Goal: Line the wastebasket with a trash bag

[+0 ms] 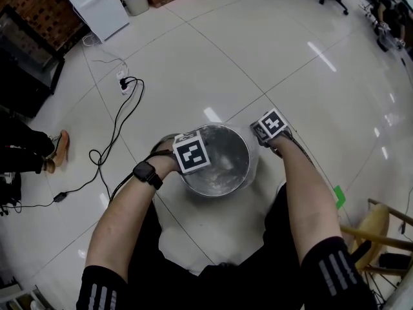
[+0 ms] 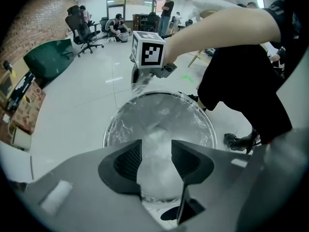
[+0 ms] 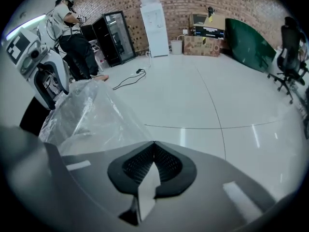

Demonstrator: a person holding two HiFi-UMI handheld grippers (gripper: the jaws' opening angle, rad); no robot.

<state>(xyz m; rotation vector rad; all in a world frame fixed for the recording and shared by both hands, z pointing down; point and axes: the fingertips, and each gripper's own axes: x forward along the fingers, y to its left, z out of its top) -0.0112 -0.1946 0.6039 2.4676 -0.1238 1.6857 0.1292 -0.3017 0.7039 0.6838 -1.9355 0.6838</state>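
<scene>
A round metal wastebasket [image 1: 216, 163] stands on the white floor in front of me, with a clear trash bag [image 1: 240, 148] draped into it and over its rim. My left gripper [image 1: 191, 154] hovers at the basket's left rim. In the left gripper view its jaws [image 2: 156, 149] stand open over the lined basket [image 2: 159, 117], pads apart and pressing nothing. My right gripper [image 1: 271, 126] is at the far right rim. The right gripper view shows it [image 3: 154, 151] shut on a strip of the bag [image 3: 91, 115], whose film stretches away to the left.
A black cable and power strip [image 1: 124, 82] lie on the floor to the back left. A person's shoes [image 1: 57, 148] are at the left. A wooden chair [image 1: 381, 231] stands at my right, near a green floor mark [image 1: 339, 196]. A white cabinet [image 1: 97, 5] is far back.
</scene>
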